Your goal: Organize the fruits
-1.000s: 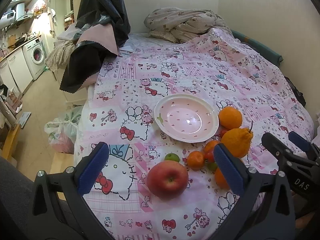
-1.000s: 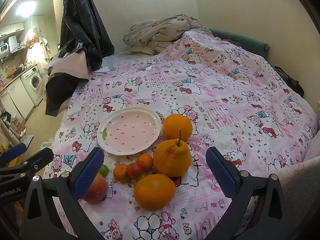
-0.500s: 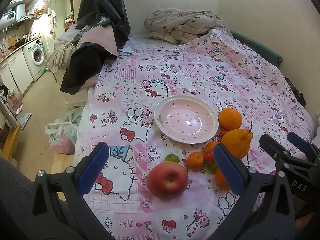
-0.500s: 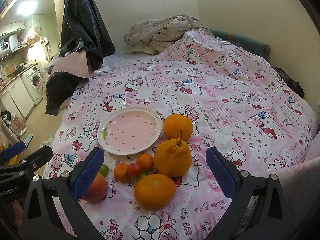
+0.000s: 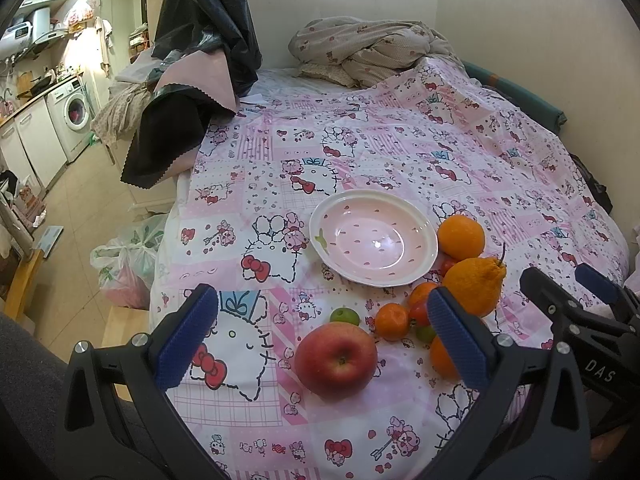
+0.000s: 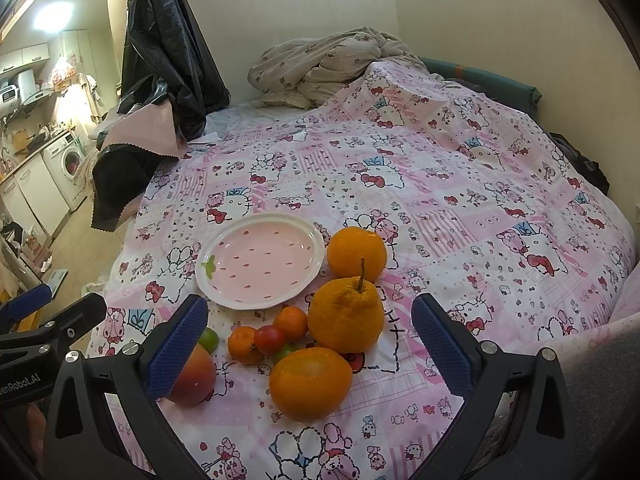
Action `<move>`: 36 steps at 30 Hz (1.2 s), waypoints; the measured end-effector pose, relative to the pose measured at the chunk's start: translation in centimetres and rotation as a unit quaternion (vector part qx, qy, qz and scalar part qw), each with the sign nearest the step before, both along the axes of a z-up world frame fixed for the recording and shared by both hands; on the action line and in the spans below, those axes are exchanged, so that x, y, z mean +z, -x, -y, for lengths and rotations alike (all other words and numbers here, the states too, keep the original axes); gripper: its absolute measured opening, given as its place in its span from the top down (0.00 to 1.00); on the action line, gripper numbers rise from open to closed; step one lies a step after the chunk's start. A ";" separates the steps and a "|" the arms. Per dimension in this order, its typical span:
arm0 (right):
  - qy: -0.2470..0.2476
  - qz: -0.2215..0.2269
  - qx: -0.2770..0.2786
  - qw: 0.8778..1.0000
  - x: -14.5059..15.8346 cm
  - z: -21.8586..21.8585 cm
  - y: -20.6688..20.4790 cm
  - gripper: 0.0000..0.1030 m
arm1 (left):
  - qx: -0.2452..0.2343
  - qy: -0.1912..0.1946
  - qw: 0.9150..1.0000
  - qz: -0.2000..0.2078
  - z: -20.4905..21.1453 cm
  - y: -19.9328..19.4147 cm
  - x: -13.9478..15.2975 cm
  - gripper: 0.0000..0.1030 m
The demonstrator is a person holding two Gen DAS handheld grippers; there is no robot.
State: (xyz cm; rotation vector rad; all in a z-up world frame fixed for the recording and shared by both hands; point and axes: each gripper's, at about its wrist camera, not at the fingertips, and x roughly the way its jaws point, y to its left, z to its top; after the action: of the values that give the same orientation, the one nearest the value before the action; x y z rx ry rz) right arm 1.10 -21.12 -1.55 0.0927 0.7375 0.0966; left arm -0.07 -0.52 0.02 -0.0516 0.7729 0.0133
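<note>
Left gripper: black plastic frame, blue textured pads, silver screws. Right gripper: same build, white lettering "DAS" on its side, seen in left wrist view. Grey fabric at frame edges, prob. clothing.

Warm indoor light, sharp focus, strong fisheye bending at edges.

A pink cartoon-print bedspread covered the bed. At its far end lay a crumpled beige blanket. Left of the bedspread hung a black plastic sheet; farther left stood a washing machine, and plastic bags sat on the floor beside it.
</note>
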 end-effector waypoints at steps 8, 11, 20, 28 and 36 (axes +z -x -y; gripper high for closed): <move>-0.005 -0.004 0.001 1.000 -0.1 0.0 0.0 0.00 | 0.003 0.003 1.000 -0.005 -0.1 0.0 -0.2 0.00; -0.031 -0.019 0.003 0.999 0.4 0.9 -0.4 0.00 | 0.012 0.007 1.000 -0.018 -0.6 -0.5 -0.1 0.00; -0.122 -0.088 0.003 0.989 1.2 4.9 -4.4 0.00 | 0.041 0.041 0.991 -0.120 -3.5 -4.8 -0.4 0.00; -0.143 -0.165 -0.022 0.976 -2.5 6.2 -5.5 0.00 | -0.009 0.013 0.961 -0.276 0.3 -6.6 -7.4 0.00; -0.145 -0.171 -0.030 0.974 -3.2 6.7 -5.6 0.00 | -0.029 -0.049 0.946 -0.319 3.1 -6.8 -13.3 0.00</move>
State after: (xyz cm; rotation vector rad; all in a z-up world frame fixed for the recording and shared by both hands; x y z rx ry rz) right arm 6.71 -27.85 -4.77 0.4187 1.0600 0.1335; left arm 6.76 -3.65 -13.26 0.0749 1.4226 0.0123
